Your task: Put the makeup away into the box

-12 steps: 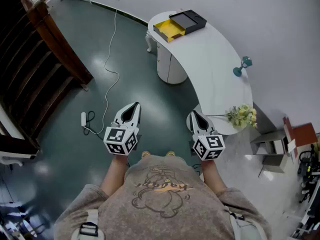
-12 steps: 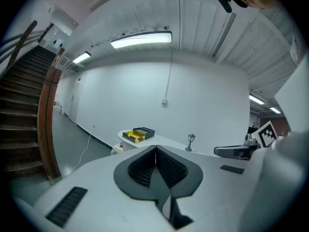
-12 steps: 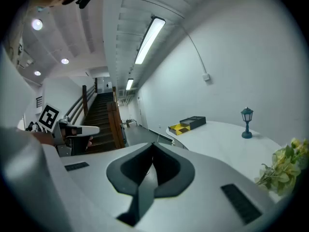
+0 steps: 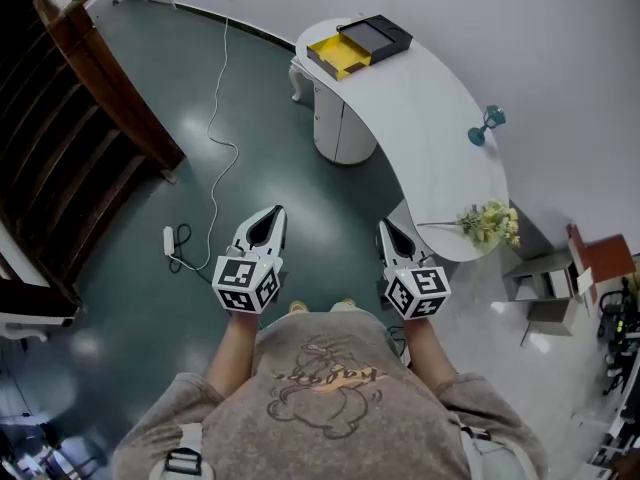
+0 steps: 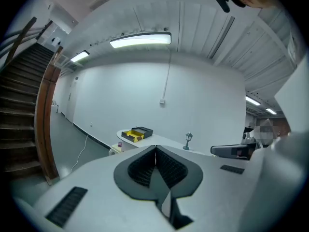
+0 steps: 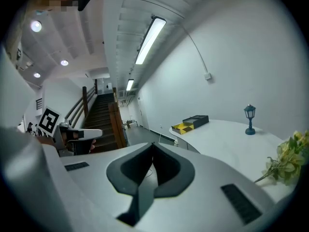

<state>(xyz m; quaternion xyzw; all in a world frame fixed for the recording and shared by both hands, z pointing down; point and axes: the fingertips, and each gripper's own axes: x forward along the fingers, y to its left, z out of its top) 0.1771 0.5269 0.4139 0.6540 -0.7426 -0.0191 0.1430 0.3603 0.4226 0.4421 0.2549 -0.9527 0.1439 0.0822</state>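
The box (image 4: 358,48) lies open at the far end of the curved white table (image 4: 430,118), with a yellow half and a black half side by side. It also shows small in the left gripper view as the box (image 5: 137,134) and in the right gripper view as the box (image 6: 190,124). No makeup can be made out at this distance. My left gripper (image 4: 273,212) and right gripper (image 4: 384,227) are held in front of my body over the green floor, far short of the table. Both are shut with nothing in them, as the left gripper (image 5: 155,149) and right gripper (image 6: 153,147) show, pads together.
A teal lamp (image 4: 486,128) and a bunch of flowers (image 4: 490,225) stand on the near part of the table. A white cabinet (image 4: 335,128) sits under it. A wooden staircase (image 4: 90,118) rises at left. A cable with a power strip (image 4: 168,240) lies on the floor.
Both grippers stay shut and held side by side; they sit only slightly further right in the head view than before.
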